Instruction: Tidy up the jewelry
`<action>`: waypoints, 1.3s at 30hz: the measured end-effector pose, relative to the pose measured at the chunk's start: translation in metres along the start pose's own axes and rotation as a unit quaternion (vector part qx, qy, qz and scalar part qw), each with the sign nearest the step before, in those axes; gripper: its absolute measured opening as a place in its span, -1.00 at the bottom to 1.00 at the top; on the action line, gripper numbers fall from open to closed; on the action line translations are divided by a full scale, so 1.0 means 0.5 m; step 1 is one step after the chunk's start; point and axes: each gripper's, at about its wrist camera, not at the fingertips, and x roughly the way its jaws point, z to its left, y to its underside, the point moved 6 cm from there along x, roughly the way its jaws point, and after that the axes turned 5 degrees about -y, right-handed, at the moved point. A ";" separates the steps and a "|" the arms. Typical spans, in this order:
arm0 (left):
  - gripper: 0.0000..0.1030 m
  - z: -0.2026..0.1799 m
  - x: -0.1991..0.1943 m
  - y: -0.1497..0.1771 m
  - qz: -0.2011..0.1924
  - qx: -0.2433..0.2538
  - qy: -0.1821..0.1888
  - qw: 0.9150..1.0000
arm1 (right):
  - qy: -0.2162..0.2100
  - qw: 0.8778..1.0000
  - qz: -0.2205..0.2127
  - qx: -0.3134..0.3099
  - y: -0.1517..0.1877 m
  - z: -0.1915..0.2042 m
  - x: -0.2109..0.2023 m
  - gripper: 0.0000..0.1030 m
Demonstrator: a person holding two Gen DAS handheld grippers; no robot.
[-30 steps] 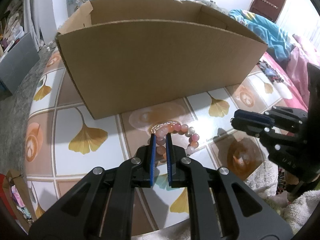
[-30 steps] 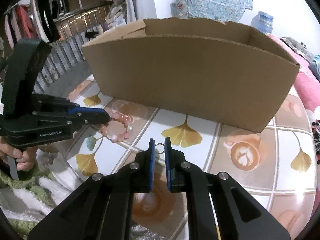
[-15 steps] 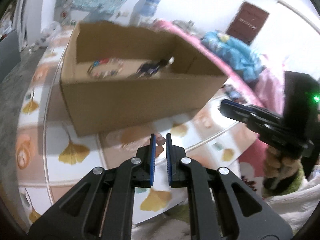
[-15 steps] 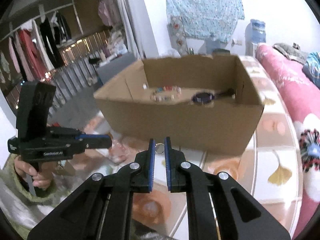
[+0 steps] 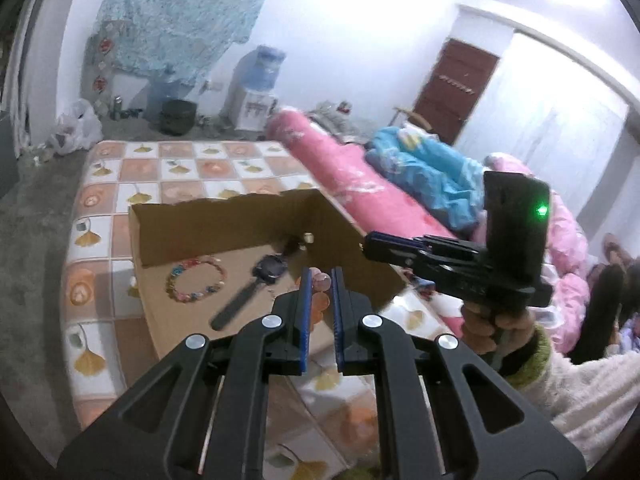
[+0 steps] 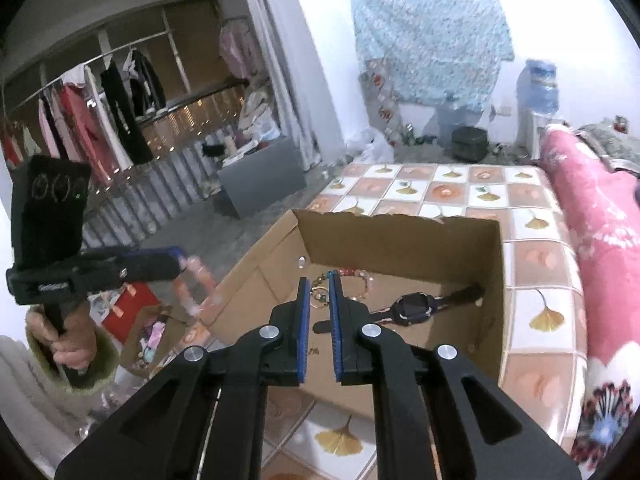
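Note:
My left gripper [image 5: 320,276] is shut on a pink bead bracelet [image 5: 320,282], raised over the near wall of the open cardboard box [image 5: 240,232]; in the right wrist view the bracelet [image 6: 196,284] hangs from the left gripper [image 6: 180,260]. My right gripper [image 6: 318,284] is shut on a small ring with a gold loop [image 6: 319,294], held above the box [image 6: 400,236]. Inside the box lie a multicoloured bead bracelet [image 5: 196,280] and a dark wristwatch [image 5: 270,270], the watch also showing in the right wrist view [image 6: 412,308].
The box stands on a table with a ginkgo-leaf tile cloth [image 5: 180,168]. A pink bed with blue bedding [image 5: 420,172] lies to the right. A clothes rail [image 6: 100,112] and a grey bin [image 6: 260,176] stand to the left. A water dispenser [image 5: 260,80] stands at the back wall.
Both grippers have lifted from the table surface up above the box, each carrying its piece. The box's inside has come into view from above.

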 end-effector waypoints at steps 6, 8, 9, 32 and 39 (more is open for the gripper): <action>-0.83 0.085 0.142 0.006 0.103 -0.015 -0.053 0.993 | -0.037 0.994 0.093 0.039 0.013 -0.049 0.121 -0.81; -0.83 0.105 0.178 0.024 0.138 -0.019 -0.058 0.989 | -0.044 0.989 0.132 0.058 0.032 -0.067 0.166 -0.81; -0.83 0.118 0.197 0.034 0.158 -0.019 -0.069 0.985 | -0.043 0.987 0.143 0.065 0.042 -0.069 0.177 -0.81; 0.41 0.084 0.158 0.012 0.128 0.087 -0.161 0.975 | -0.017 0.986 0.140 0.086 0.048 -0.089 0.134 -0.70; 0.84 0.025 0.021 0.012 -0.010 0.057 -0.184 0.981 | 0.026 0.996 0.031 0.074 0.035 -0.043 -0.016 0.10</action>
